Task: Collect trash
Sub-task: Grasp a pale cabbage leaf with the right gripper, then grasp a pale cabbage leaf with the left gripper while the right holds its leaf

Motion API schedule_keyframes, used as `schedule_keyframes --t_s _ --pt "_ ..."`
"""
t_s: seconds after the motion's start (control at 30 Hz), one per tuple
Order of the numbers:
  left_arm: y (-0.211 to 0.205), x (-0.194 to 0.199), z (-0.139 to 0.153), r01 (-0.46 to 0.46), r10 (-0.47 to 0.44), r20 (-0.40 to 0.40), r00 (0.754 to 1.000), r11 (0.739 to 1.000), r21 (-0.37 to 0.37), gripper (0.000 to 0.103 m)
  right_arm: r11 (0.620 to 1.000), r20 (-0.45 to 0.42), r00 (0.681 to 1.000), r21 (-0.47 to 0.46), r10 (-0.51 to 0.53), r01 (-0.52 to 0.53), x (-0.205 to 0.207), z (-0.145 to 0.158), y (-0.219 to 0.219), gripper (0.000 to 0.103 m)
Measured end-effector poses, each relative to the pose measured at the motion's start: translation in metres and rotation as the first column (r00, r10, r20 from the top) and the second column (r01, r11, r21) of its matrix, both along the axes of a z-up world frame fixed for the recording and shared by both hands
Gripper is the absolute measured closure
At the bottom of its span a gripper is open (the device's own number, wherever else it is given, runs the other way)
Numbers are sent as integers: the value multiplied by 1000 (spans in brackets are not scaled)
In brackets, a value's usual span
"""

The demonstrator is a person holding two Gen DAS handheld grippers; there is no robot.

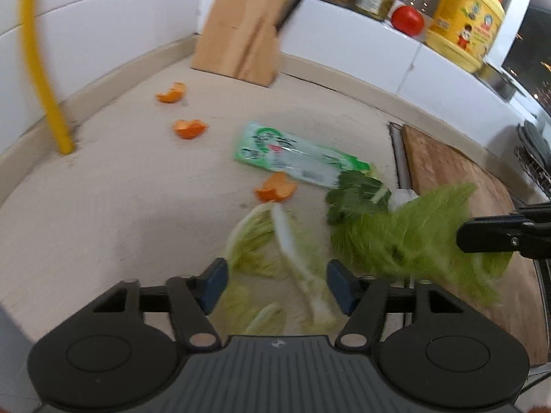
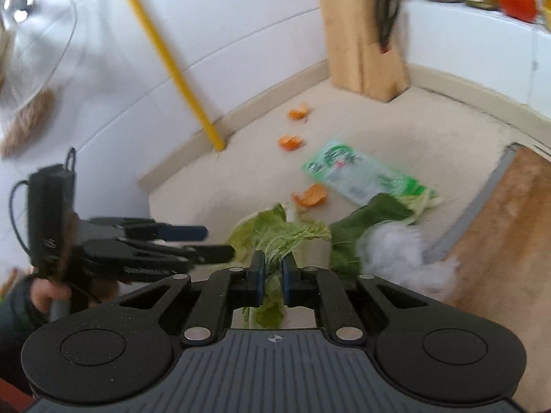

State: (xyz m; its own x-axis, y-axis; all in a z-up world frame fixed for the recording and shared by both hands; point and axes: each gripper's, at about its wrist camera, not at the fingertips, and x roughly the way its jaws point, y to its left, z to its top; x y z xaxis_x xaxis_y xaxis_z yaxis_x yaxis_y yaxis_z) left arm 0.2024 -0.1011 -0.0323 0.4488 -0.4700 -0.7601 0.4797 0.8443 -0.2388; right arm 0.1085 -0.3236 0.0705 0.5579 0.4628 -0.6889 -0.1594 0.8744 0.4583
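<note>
My right gripper (image 2: 273, 268) is shut on a light green cabbage leaf (image 2: 286, 237), which it holds above the counter; the leaf also shows in the left wrist view (image 1: 413, 237). My left gripper (image 1: 277, 282) is open over a pale cabbage leaf (image 1: 275, 247) lying on the counter. A dark green leaf (image 1: 354, 192), a green and white plastic wrapper (image 1: 292, 155), a crumpled white tissue (image 2: 396, 244) and three orange peel pieces (image 1: 275, 189) (image 1: 189, 128) (image 1: 171, 93) lie on the counter.
A wooden knife block (image 1: 241, 27) stands at the back wall. A wooden cutting board (image 1: 465, 186) lies to the right. A yellow pipe (image 1: 41, 69) runs down at the left. Jars, a tomato (image 1: 408, 20) and a yellow bottle (image 1: 465, 17) sit on the ledge.
</note>
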Motion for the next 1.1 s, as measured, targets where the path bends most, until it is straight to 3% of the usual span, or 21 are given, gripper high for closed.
schedule_keyframes --t_s 0.13,0.33,0.43,0.47,0.5,0.53,0.57,0.67,0.73,0.8,0.87,0.9,0.93,0.97,1.0,1.1 --pt "-26 6 -13 41 -41 0 999 998 45 38 998 -1 998 12 -68 68 -5 -4 -14 91" --pt "-38 10 -22 7 -10 24 1000 994 113 39 996 -30 995 0 -92 92 -5 -18 -21 90" --pt "-32 6 -9 -31 18 107 994 993 115 39 999 -42 998 -13 -50 49 -7 -23 -13 77" --pt "-29 6 -6 -35 20 122 992 992 121 38 999 -32 999 -49 -23 22 -9 -23 -7 67" --pt "-26 7 -6 -32 15 128 992 991 129 37 995 -21 1000 -99 -4 2 -9 -24 -1 48" --pt "-25 9 -7 -29 12 125 992 990 137 37 989 -7 1000 -148 5 -6 -11 -25 6 40" --pt "-25 10 -10 -27 9 121 993 988 150 37 980 -1 1000 -195 30 -29 -12 -27 13 35" --pt "-23 14 -13 -74 44 162 986 979 189 37 954 -4 994 -282 105 -102 -12 -34 29 33" --pt "-21 15 -12 -75 43 174 984 981 181 32 932 -18 992 -341 126 -125 -9 -39 36 33" --pt "-24 21 -19 -40 15 124 992 978 204 33 913 -40 991 -385 128 -134 -5 -48 40 38" --pt "-23 22 -22 -51 29 109 994 979 200 45 916 -87 988 -372 125 -149 0 -55 40 73" --pt "-19 22 -21 -55 38 95 995 980 191 64 922 -112 986 -354 123 -155 1 -57 38 77" --pt "-15 21 -19 -64 48 88 995 979 194 77 928 -122 986 -343 111 -147 2 -57 36 81" --pt "-9 22 -17 -71 57 79 995 978 197 83 931 -123 987 -335 106 -141 1 -56 33 84" --pt "-2 23 -15 -81 70 62 996 979 188 98 938 -122 988 -320 100 -134 2 -54 30 87" --pt "26 22 -3 -113 112 14 994 987 112 102 974 -118 991 -208 62 -86 -1 -42 13 90"
